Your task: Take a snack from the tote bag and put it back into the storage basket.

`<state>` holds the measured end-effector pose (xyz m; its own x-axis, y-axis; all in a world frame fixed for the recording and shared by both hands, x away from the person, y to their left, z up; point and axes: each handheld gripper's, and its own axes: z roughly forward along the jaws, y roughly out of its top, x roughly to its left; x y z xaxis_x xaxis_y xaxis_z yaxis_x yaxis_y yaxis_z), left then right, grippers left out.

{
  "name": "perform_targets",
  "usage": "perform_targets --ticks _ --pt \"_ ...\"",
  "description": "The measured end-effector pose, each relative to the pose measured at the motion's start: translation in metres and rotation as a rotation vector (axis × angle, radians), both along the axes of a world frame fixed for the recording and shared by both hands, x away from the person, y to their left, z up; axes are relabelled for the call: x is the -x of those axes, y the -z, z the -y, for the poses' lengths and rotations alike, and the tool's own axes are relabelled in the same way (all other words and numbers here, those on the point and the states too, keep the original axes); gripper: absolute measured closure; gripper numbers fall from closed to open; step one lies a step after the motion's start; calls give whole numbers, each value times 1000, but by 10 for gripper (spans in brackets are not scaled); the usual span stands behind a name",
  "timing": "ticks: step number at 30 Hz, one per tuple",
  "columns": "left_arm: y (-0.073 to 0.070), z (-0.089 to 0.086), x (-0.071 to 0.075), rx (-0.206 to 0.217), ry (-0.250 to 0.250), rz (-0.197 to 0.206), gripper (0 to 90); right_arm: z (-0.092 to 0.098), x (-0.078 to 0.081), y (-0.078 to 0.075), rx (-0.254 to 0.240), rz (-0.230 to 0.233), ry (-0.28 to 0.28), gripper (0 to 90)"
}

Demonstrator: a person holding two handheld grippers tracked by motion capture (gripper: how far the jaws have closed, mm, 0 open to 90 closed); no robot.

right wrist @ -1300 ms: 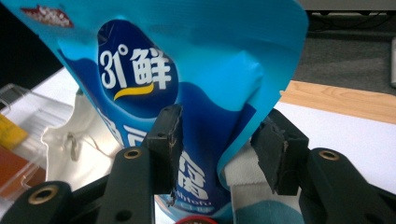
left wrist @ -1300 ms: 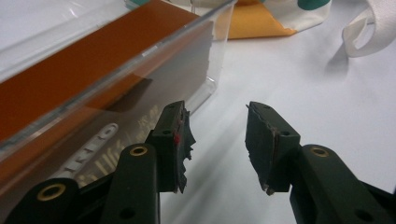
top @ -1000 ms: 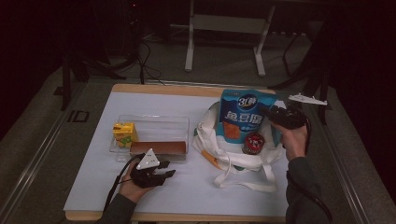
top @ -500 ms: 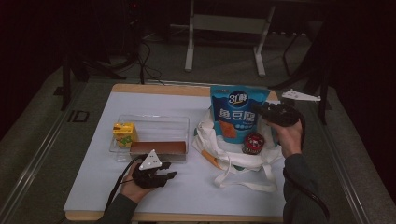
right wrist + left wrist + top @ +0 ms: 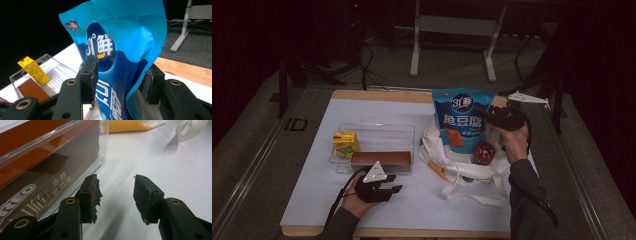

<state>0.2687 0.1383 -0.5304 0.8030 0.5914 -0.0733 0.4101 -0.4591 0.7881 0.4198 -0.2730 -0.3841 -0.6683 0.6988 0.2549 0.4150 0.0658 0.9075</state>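
A tall blue snack bag point(image 5: 462, 120) stands upright over the white tote bag point(image 5: 462, 167). My right gripper point(image 5: 492, 117) is shut on its right edge. In the right gripper view the blue snack bag point(image 5: 125, 50) sits between the jaws of my right gripper point(image 5: 120, 75), which have just been opening slightly. My left gripper point(image 5: 394, 183) rests on the table in front of the clear tray point(image 5: 407, 132), open. In the left gripper view my left gripper point(image 5: 116, 195) has bare table between its pads, beside the brown box point(image 5: 37, 170).
The clear tray holds a yellow juice carton point(image 5: 345, 142) and a long brown box point(image 5: 381, 158). A red round can point(image 5: 483, 152) lies in the tote's mouth. The tote's handles point(image 5: 462, 192) trail toward the front edge. White table surface point(image 5: 312, 195) lies to the left.
My right gripper has carried the blue bag a little to the left, over the tote. The left gripper has stayed where it was.
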Motion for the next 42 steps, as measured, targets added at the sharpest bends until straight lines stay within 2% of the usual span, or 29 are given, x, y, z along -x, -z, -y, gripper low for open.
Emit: perform_targets --ticks 1,2,3,5,8,10,12,15,16,21,23,29,33,34,35,37,42 --pt "0 0 0 0 0 0 539 0 0 0 0 0 0 542" --pt "0 0 0 1 0 -1 539 -1 -2 0 -22 -14 -47 617" --pt "0 0 0 -1 0 0 538 -3 -2 0 -25 -13 -70 616" --pt "0 0 0 -1 2 -2 536 -6 -2 -1 -2 -9 -66 586" --pt "0 1 0 -4 5 0 535 -8 -3 -2 8 -3 -40 551" --pt "0 1 1 -7 6 2 532 -8 -4 -1 -15 -13 -86 661" --pt "1 1 0 -5 7 -1 530 -10 -3 -1 1 -4 -113 656" --pt "1 2 0 -7 9 -1 528 -13 -3 -2 13 10 -78 570" --pt "1 3 1 -8 11 -1 528 -13 -3 -2 8 12 -73 574" --pt "1 3 1 -11 13 1 528 -18 -4 -1 -12 14 -79 664" --pt "1 3 1 -13 14 2 528 -18 -5 -1 -18 5 -85 800" --pt "1 3 1 -18 19 -1 527 -21 -8 -2 -27 -24 -48 837" --pt "2 4 1 -20 23 -2 526 -24 -9 -2 -27 -28 -60 814" --pt "2 4 1 -22 23 -3 526 -27 -10 -3 4 -28 -63 727" --pt "2 4 1 -22 23 -3 525 -30 -10 -3 31 -26 -53 692" --pt "2 4 1 -22 24 -2 525 -33 -10 -3 50 -26 -52 669" --pt "2 4 1 -23 27 -2 523 -34 -10 -4 31 -16 -38 694"
